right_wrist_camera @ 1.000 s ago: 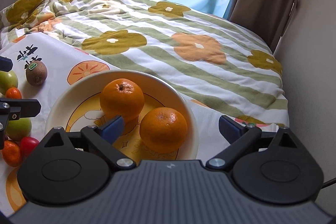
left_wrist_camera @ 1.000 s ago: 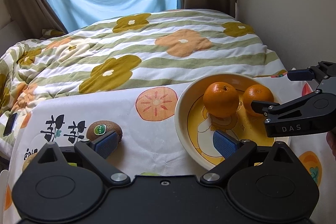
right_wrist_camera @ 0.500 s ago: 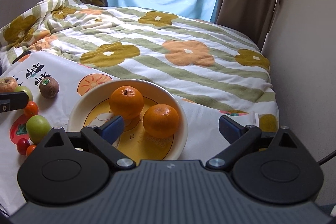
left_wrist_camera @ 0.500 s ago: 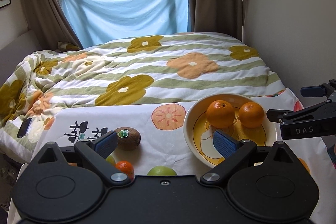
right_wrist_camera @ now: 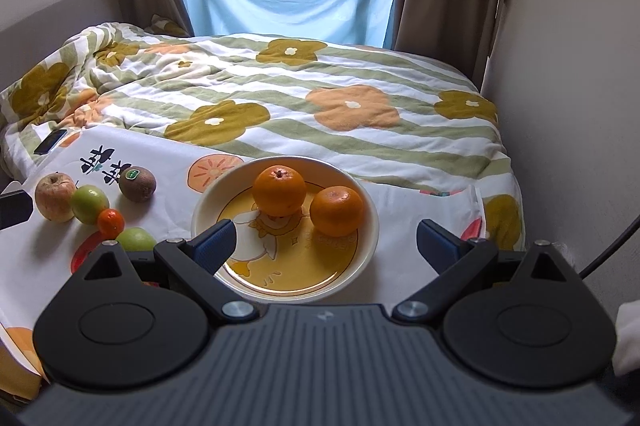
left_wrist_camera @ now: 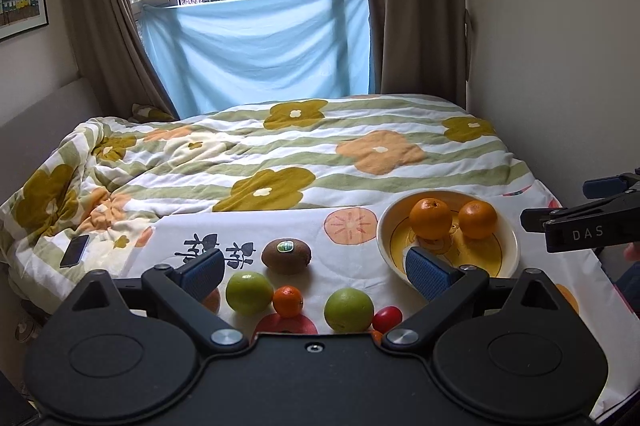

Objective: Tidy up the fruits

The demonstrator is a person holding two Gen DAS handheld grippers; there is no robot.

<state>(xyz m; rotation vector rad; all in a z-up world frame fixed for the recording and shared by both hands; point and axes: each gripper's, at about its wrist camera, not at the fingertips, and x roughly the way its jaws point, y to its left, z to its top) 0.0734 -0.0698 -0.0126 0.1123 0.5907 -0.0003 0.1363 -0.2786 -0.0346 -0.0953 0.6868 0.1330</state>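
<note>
Bed cloth [left_wrist_camera: 352,266] | left gripper [left_wrist_camera: 316,272] agape above fruit | right gripper [right_wrist_camera: 326,240] agape over bowl [right_wrist_camera: 370,226]

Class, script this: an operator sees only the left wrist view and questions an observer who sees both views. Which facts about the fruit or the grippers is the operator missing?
Operator: Does the left gripper hide any fruit from me?
Observer: Yes. A reddish-yellow apple lies on the cloth, just left of the left green apple.
Operator: Is the right gripper holding anything?
Observer: No. Its jaws stand open and empty, by the near rim of the bowl.
</note>
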